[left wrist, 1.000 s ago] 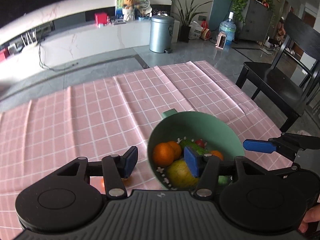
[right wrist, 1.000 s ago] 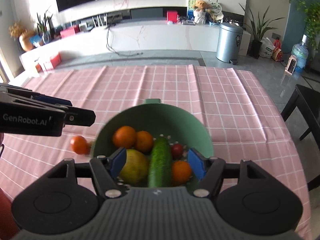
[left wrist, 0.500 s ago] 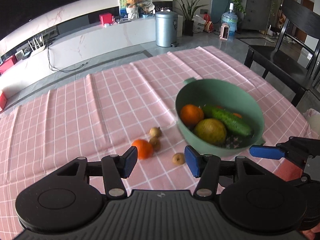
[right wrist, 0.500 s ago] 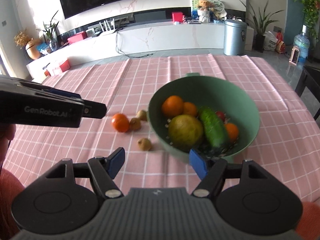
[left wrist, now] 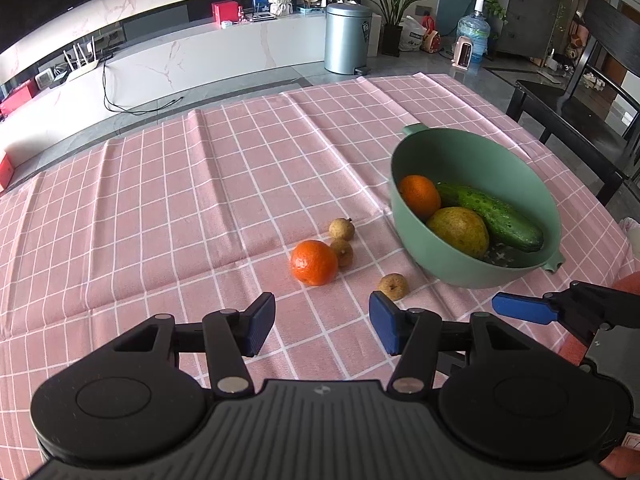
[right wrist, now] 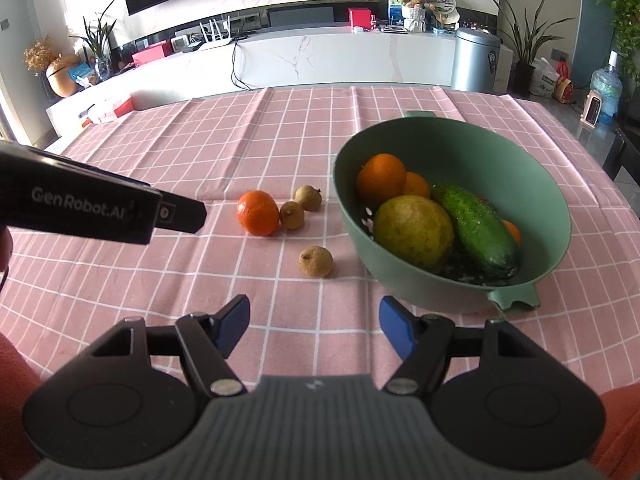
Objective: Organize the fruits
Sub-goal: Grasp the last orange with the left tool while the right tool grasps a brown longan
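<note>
A green colander bowl stands on the pink checked tablecloth, holding oranges, a yellow-green pear and a cucumber. Left of it on the cloth lie a loose orange and three small brown longans. My left gripper hovers open over bare cloth, just short of the orange and the nearest longan. My right gripper is open too, empty, in front of the bowl's near handle.
The tablecloth stretches wide to the left and back. A black chair stands off the table's right side. Beyond the table are a white counter, a metal bin and a water bottle.
Both grippers have drawn back from over the bowl and sunk toward the cloth, so the bowl now sits ahead to the right and the loose orange and longans have come into view.
</note>
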